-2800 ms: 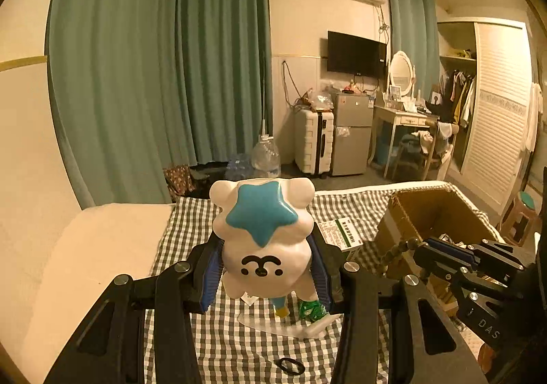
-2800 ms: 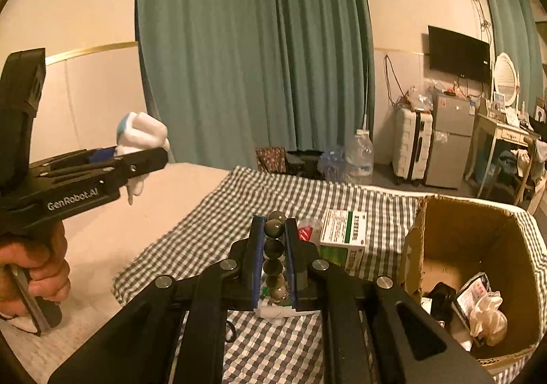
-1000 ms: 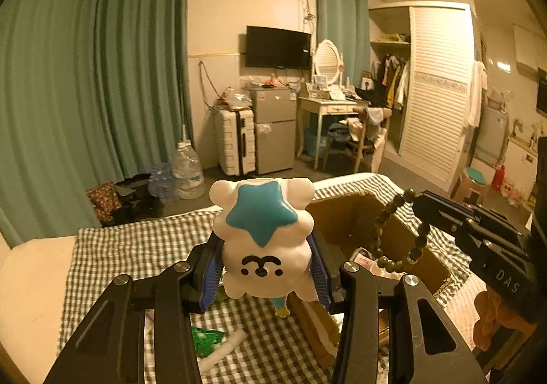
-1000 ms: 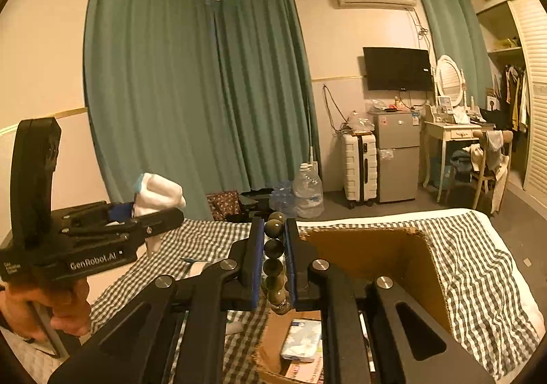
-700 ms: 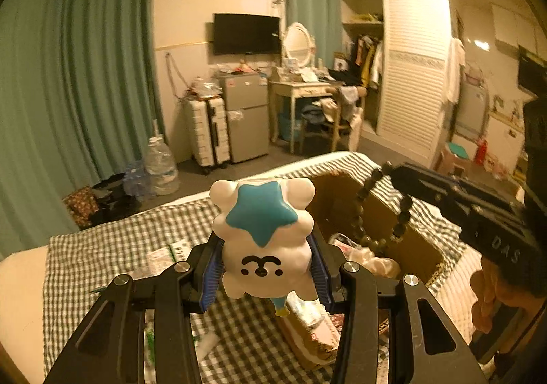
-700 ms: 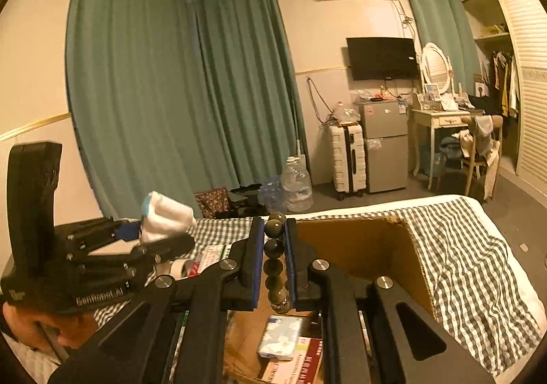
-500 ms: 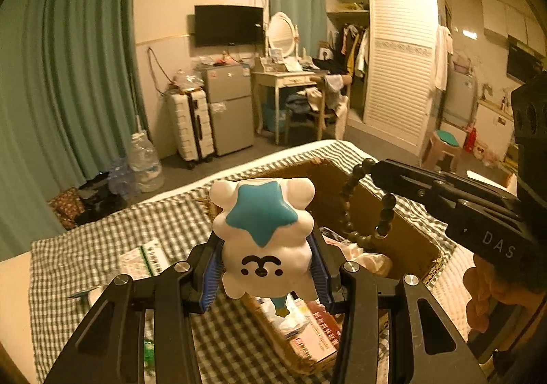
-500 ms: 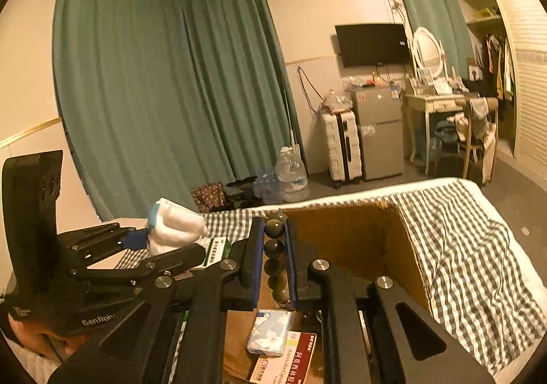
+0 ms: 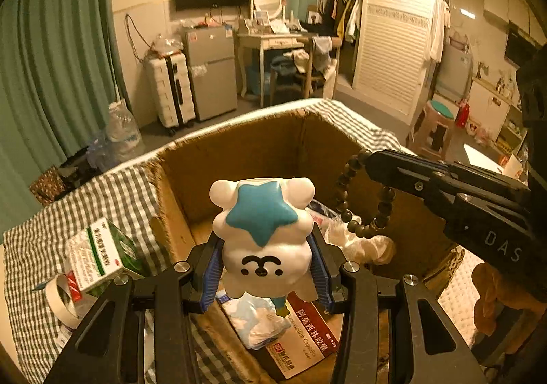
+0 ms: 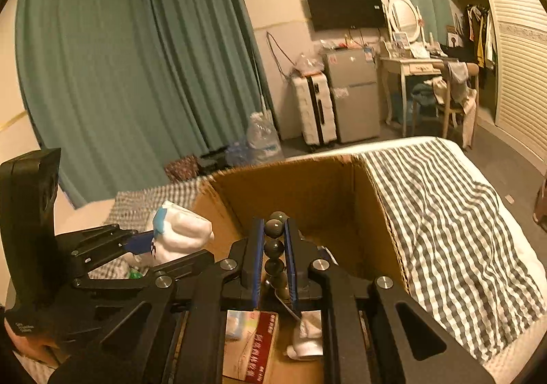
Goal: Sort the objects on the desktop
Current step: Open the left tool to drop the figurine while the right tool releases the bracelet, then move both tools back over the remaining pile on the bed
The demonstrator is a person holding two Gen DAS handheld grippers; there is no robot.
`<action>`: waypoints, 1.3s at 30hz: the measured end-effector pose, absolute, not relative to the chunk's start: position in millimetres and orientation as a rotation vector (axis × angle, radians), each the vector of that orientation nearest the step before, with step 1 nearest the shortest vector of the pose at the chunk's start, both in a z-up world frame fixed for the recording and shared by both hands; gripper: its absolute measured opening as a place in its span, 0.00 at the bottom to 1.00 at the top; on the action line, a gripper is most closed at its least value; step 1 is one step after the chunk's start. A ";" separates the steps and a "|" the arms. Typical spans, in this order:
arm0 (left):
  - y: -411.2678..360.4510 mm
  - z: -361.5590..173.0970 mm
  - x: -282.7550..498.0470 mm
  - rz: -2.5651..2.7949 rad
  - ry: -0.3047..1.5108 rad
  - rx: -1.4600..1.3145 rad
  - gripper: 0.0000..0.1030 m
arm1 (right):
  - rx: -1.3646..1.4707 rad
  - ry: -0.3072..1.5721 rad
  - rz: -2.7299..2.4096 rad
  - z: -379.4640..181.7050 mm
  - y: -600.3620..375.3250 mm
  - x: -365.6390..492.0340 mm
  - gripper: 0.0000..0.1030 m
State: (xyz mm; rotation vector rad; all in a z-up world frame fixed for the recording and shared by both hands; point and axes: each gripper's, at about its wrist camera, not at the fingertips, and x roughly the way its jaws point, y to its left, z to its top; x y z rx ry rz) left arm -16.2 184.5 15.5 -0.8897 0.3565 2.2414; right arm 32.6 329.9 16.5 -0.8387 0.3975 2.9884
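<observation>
Toys and little things are going into a brown cardboard box (image 9: 239,151) sitting on a bed with a checked cloth (image 10: 444,213). The left gripper (image 9: 263,264) is squeezing a white bear toy with a blue star (image 9: 261,230), holding it by its sides right over the open box. The right gripper (image 10: 275,257) is pinching a string of dark beads (image 9: 369,199), and the loop is hanging down above the box too. It looks like both are being held there so they can drop inside, where a red and white packet (image 9: 301,336) and a tissue pack (image 9: 259,319) are lying. A green and white carton (image 9: 99,254) and a tape roll (image 9: 61,298) are waiting on the bed beside the box. Green curtains (image 10: 119,76), a suitcase (image 9: 171,90) and a small fridge (image 9: 212,69) are filling the room behind.
</observation>
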 end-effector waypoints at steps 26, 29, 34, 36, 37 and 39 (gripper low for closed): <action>163.1 53.8 -2.4 2.280 0.351 -0.840 0.65 | -0.788 0.347 2.923 38.6 318.9 50.4 0.24; 149.7 70.1 2.9 2.300 0.324 -0.808 0.66 | -0.729 0.308 2.938 53.3 311.5 58.2 0.25; 123.5 96.9 11.5 2.355 0.275 -0.745 0.77 | -0.628 0.263 2.947 77.4 300.6 72.7 0.30; 112.1 108.2 16.6 2.380 0.242 -0.721 0.78 | -0.596 0.253 2.952 85.1 297.3 77.8 0.35; 106.9 112.5 18.4 2.391 0.229 -0.712 0.79 | -0.573 0.247 2.954 90.1 293.7 80.9 0.38; 92.0 122.1 21.1 2.419 0.202 -0.693 0.82 | -0.540 0.234 2.960 97.8 289.5 84.5 0.43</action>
